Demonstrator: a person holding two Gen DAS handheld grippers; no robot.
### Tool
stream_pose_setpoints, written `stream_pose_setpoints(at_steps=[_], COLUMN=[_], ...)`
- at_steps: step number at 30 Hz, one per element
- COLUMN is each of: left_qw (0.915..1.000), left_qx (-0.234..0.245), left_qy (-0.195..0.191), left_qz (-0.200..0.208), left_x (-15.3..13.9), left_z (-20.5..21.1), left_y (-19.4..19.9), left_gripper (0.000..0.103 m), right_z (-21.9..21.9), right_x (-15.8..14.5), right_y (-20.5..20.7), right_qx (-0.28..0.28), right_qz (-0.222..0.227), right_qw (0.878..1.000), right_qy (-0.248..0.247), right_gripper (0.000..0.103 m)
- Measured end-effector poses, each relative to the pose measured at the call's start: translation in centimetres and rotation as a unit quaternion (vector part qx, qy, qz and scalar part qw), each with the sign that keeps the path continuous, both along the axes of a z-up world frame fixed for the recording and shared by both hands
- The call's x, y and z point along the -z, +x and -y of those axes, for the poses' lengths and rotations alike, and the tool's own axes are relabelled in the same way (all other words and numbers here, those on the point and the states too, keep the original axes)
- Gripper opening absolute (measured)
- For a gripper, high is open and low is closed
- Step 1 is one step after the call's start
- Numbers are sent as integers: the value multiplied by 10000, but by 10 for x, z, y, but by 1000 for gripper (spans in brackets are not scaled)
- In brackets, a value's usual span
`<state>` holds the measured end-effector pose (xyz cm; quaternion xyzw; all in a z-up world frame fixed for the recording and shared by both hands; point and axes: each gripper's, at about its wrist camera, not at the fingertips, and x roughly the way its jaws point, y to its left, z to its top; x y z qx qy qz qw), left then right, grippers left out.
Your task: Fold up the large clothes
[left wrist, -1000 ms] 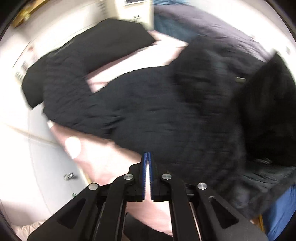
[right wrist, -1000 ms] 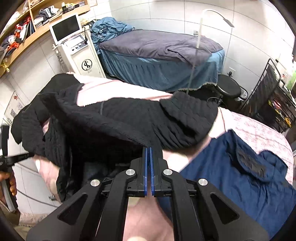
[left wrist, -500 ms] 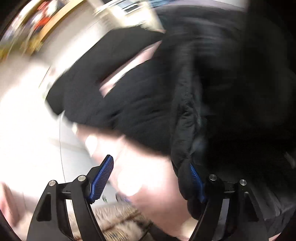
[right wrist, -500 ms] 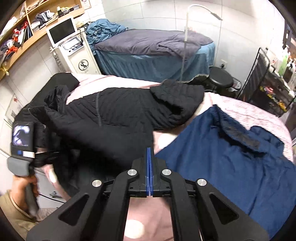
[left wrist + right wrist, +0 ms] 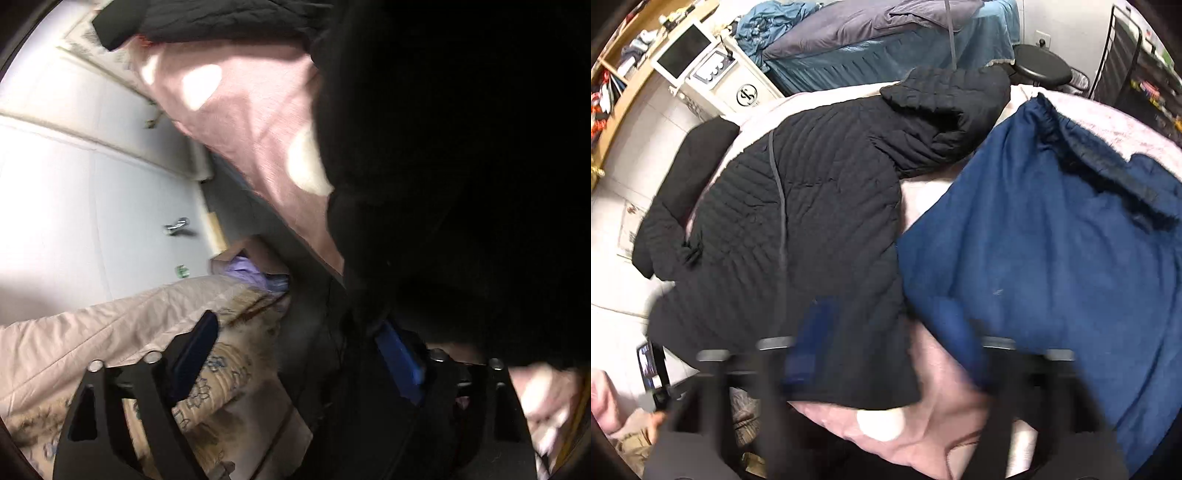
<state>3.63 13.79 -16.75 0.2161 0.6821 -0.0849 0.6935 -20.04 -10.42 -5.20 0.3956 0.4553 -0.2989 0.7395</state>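
1. We see the left gripper (image 5: 295,354) with jaws just opened wide; black fabric brushes its right pad, not clamped.
2. Right gripper (image 5: 890,350): blurred, jaws just spread, nothing gripped.
3. The black quilted jacket (image 5: 812,206) lies on the pink bed sheet (image 5: 934,398), touching the navy garment (image 5: 1052,251).

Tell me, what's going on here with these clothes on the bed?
A person is folding a black quilted jacket on a pink bedspread, using a hand-held gripper in each hand. Both the left gripper and the right gripper have just been opening their jaws, and neither grips anything now. The jacket lies spread across the bed, beside a blue garment that has not been folded.
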Motion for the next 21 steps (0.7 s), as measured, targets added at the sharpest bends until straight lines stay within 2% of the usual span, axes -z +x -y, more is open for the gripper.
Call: stream_pose_setpoints(at_steps=[1, 2, 4, 5, 6, 7, 8, 9, 10, 14, 16, 17, 18, 19, 21], left_qw=[9998, 9976, 9908, 9790, 9684, 9555, 9499, 9498, 9541, 9803, 9884, 9886, 9867, 9830, 9776], left_qx=[196, 666, 1325, 1944, 2352, 2739, 2878, 2863, 2705, 1189, 362, -83, -303, -470, -503], left_qy=[47, 160, 140, 49, 50, 274, 427, 504, 517, 367, -100, -597, -977, -1468, -1979], left_qz=[-65, -70, 226, 606, 830, 1061, 1139, 1155, 1176, 1537, 1473, 1379, 1266, 999, 510], left_x=[2, 4, -1, -8, -12, -13, -13, -14, -19, -52, -68, -78, -84, -85, -76], left_z=[-2, -6, -14, -23, -30, -39, -45, -52, -60, -96, -101, -101, -97, -86, -60], left_y=[-2, -6, -11, -15, -18, -18, -16, -10, 0, 65, 91, 107, 113, 121, 114], left_gripper=[86, 85, 85, 85, 85, 85, 85, 85, 85, 85, 85, 85, 85, 86, 88], right_z=[1, 3, 7, 8, 10, 10, 10, 8, 6, -6, -11, -16, -20, -26, -34], right_x=[4, 9, 18, 24, 28, 33, 37, 41, 45, 61, 71, 77, 81, 88, 96], right_y=[2, 4, 6, 7, 7, 8, 10, 13, 16, 34, 40, 46, 48, 53, 60], right_qx=[-24, -69, -107, -90, -83, -91, -120, -189, -280, -703, -855, -985, -1089, -1259, -1448], right_qz=[-6, 15, 33, 37, 37, 10, -19, -44, -66, -312, -453, -593, -661, -768, -1007], right_qw=[10000, 9999, 9993, 9989, 9986, 9980, 9976, 9970, 9965, 9931, 9909, 9890, 9874, 9847, 9817], right_qy=[49, 140, 348, 453, 528, 623, 682, 748, 785, 891, 932, 931, 936, 928, 713], right_gripper=[78, 78, 78, 78, 78, 78, 78, 78, 78, 78, 78, 78, 78, 78, 78])
